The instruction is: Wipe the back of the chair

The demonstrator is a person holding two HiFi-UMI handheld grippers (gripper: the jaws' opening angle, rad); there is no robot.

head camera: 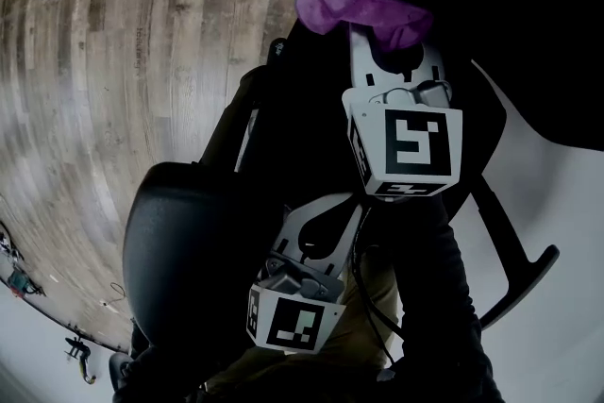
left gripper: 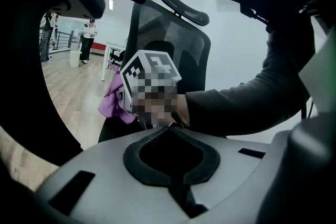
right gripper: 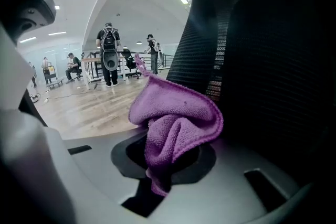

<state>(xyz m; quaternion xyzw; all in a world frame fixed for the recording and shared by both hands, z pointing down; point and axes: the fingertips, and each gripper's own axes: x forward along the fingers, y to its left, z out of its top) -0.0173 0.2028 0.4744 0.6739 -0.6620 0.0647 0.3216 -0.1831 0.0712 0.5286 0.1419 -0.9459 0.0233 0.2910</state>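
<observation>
Chair back [right gripper: 262,60], black mesh, upright, filled the right side of the right gripper view, with the headrest [left gripper: 184,5] on top in the left gripper view. Purple cloth [right gripper: 178,123] was bunched at the mesh's left edge, just beside it; contact could not be confirmed. Right hand-held gripper [right gripper: 169,136] was clamped on the cloth, with 1 loose fold sticking out past the jaws toward the mesh. Left hand-held gripper [left gripper: 169,127] had its jaws closed on nothing and sat low, behind the right one and well apart from the mesh.

Step in hand, as judged: getting the cloth onto the back and stroking.
- Lead with the loose fold, not the jaw tips, so plastic doesn't scrape the mesh.
- Press lightly, since the mesh likely gives.
- Run long overlapping passes from the headrest end downward and across to the far edge.
- Keep the clamp tight, as a bunched cloth could drag out on the weave.
- The chair probably swivels or rolls, so the left one could brace the frame.

Wood floor [head camera: 113,61] lay around the chair, with people [right gripper: 109,55] far off in the room.
</observation>
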